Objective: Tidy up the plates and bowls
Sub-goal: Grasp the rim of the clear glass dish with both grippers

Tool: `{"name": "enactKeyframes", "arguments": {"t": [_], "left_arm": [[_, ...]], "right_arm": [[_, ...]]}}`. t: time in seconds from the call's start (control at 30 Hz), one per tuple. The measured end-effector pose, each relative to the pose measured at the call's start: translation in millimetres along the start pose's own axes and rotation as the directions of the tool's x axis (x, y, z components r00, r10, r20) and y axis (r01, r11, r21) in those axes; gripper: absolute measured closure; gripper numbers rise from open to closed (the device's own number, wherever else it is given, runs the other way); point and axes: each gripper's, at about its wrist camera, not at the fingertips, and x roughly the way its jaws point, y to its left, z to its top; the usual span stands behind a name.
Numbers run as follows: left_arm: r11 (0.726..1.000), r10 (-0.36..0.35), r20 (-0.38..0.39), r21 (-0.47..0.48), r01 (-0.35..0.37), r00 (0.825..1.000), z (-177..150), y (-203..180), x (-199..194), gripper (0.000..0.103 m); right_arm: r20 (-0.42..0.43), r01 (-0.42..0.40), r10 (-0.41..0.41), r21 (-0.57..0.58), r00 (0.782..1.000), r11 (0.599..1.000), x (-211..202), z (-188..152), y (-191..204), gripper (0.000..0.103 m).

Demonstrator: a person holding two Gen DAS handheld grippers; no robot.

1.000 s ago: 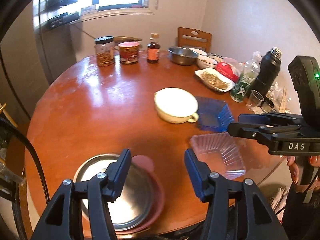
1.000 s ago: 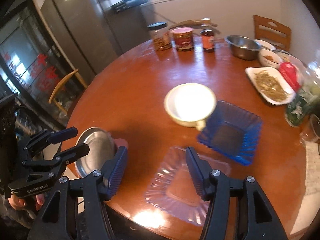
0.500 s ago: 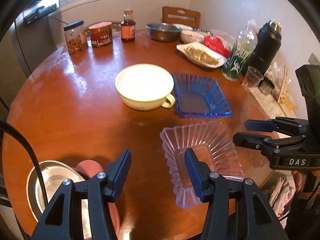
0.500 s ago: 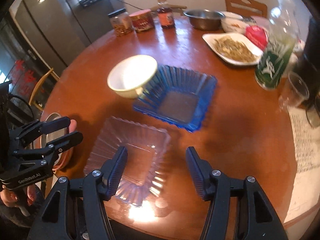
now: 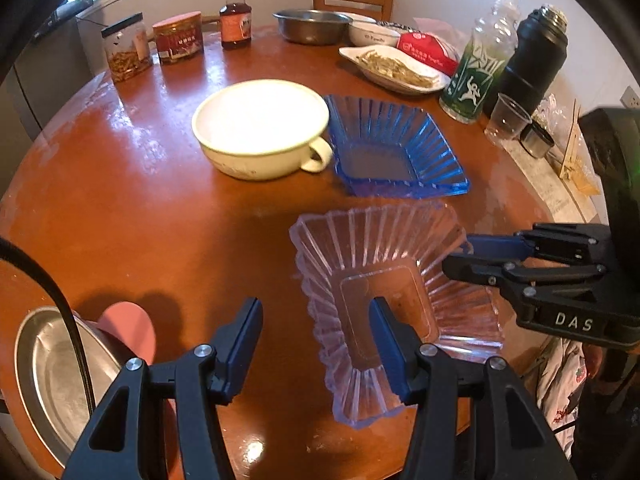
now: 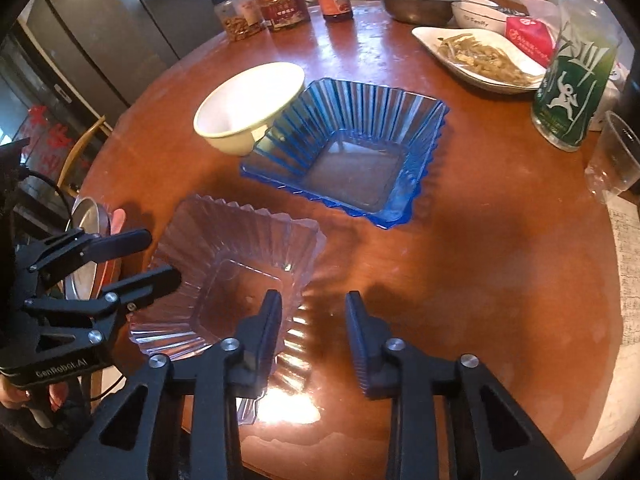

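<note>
Round wooden table (image 5: 120, 208) beneath clear ribbed dish (image 5: 384, 280)

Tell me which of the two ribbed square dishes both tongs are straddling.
The clear dish, nearest the table edge: one finger of each tongs sits inside it, one outside its wall. The blue dish lies farther in, beside the cream bowl, untouched.

Steel plate (image 5: 44, 364) cut off at left edge, partly behind black cable (image 5: 60, 304)
</note>
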Motion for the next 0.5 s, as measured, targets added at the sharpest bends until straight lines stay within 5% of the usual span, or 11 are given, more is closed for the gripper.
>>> {"name": "enactKeyframes", "arguments": {"t": [0.2,0.5], "left_arm": [[0.998,-0.058,-0.052,0.005,0.059,0.997,-9.1,-7.6,12.1,0.076],[0.996,-0.077,-0.072,0.034,0.08,0.994,-16.6,-17.5,13.2,0.088]], "right_arm": [[0.0,-0.005,0.005,-0.02,1.0,1.0,0.8,-0.3,5.2,0.079],[-0.058,-0.018,0.015,-0.05,0.998,0.999,14.1,-12.5,13.1,0.093]]}}
